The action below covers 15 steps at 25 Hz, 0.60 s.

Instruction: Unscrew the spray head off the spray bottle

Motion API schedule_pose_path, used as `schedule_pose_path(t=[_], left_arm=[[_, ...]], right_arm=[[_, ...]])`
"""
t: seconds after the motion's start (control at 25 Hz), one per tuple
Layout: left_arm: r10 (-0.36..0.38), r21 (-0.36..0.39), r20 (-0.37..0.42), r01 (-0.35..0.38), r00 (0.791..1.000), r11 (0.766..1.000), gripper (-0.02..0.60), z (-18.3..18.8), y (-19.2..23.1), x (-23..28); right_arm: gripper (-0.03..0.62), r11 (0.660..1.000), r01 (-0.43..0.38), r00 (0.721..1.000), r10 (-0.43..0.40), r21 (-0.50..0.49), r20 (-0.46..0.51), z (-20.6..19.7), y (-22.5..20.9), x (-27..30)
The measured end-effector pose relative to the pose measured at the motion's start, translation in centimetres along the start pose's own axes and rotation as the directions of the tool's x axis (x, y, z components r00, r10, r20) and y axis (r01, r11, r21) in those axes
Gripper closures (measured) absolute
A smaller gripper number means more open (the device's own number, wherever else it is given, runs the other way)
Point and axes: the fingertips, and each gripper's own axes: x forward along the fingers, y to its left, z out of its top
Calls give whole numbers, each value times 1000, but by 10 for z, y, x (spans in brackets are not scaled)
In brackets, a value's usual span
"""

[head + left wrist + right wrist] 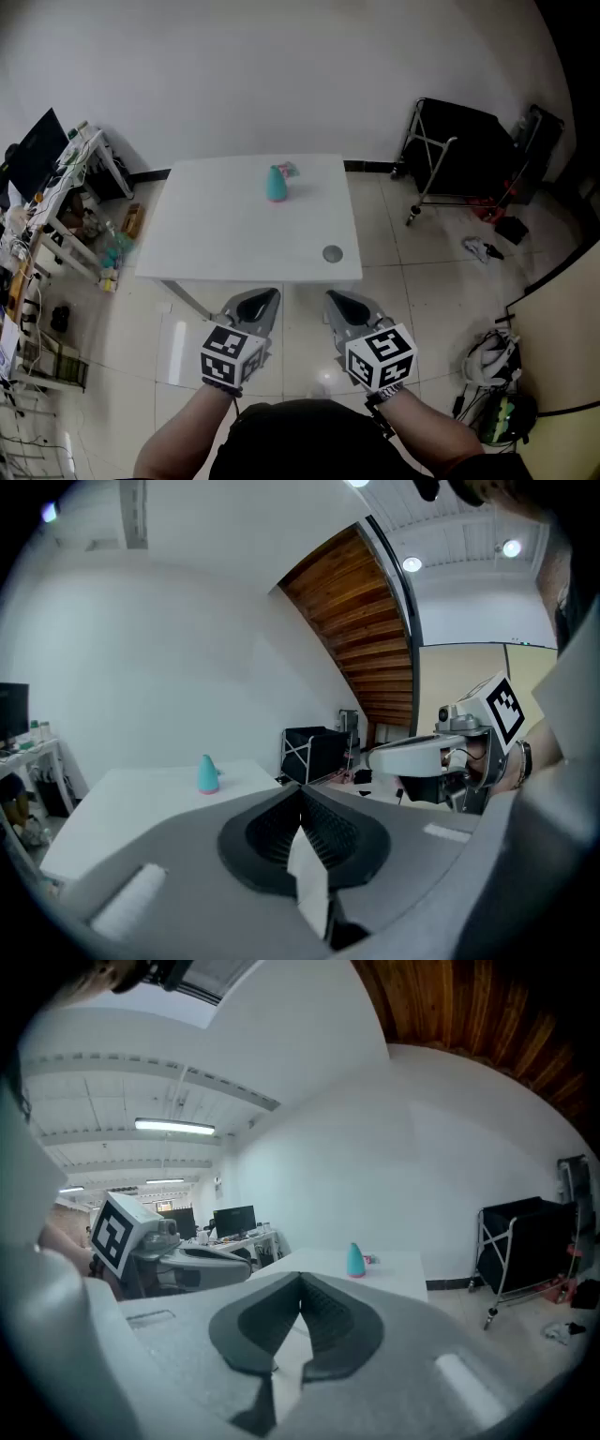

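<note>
In the head view the white table point(187, 253) fills the upper middle of the frame, and the teal spray bottle point(277, 184) stands upright near its far edge. A small pale object point(289, 170) sits just beside the bottle, too small to identify. A round grey disc point(332, 253) is set into the tabletop near the lower right corner. Both grippers are low in the frame, short of the table and well apart from the bottle: the left gripper point(267, 298) at lower centre-left, the right gripper point(336, 300) at lower centre-right, each with its marker cube behind it.

The left gripper view shows what the head view cannot: its jaws are pressed together with nothing between them point(301, 794). The bottle point(207, 774) is small at centre-left, the right gripper point(380, 757) reaches in from the right edge, and a curved wooden panel point(366, 630) rises at upper right.

The right gripper view likewise shows its jaws closed and empty point(300, 1285). The bottle point(355, 1261) stands just above them at mid-frame, and the left gripper point(239, 1260) comes in from the left. Only this view shows ceiling strip lights point(173, 1127) and monitors point(234, 1220) on distant desks.

A black wheeled cart point(464, 150) stands at the upper right of the head view.
</note>
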Motion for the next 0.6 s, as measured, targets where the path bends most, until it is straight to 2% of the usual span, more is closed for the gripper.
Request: schedule_pose_path(t=[0.4, 0.6], left_arm=[[-7, 19, -15, 7, 1000, 1000, 565, 11, 5, 42], [-22, 1, -21, 22, 1000, 1000, 565, 9, 28, 57]], right_arm=[[602, 999, 24, 1000, -24, 27, 1, 2, -47, 9], [602, 999, 42, 999, -42, 30, -22, 3, -59, 34]])
